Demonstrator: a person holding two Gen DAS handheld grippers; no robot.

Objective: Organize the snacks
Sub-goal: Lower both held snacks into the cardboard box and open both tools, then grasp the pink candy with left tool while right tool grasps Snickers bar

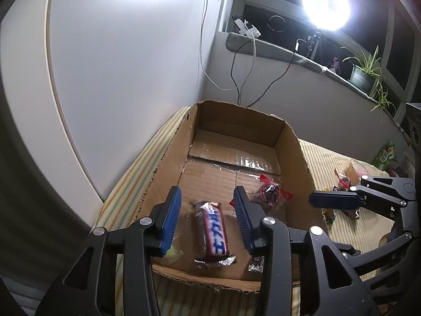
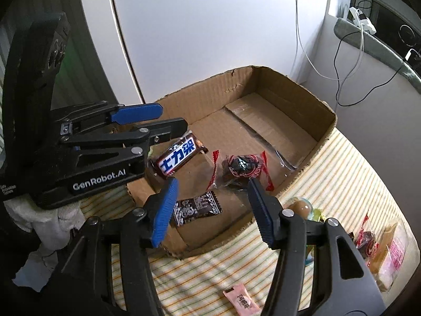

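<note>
Cardboard formed the open box (image 2: 302,100) that sat on the striped cloth (image 2: 342,173) covering the surface, and part of the sorting looked done. Going left to right in the right wrist view, the left hand-held gripper (image 1: 208,213) hung over the chocolate bar (image 2: 179,158), its blue pads parted on either side of the bar and not pressing it, nothing held. Next inside the box lay a dark flat sachet (image 2: 197,206) and a red-wrapped sweet (image 2: 242,167). The right hand-held gripper (image 2: 210,210) stood open above the box's near edge, empty too. Further right, outside the box, several snacks remained: a round sweet (image 2: 300,206), a red packet (image 2: 365,242), a pale wrapped cake (image 2: 392,252) and a pink sachet (image 2: 240,301). I judged roughly half left.
</note>
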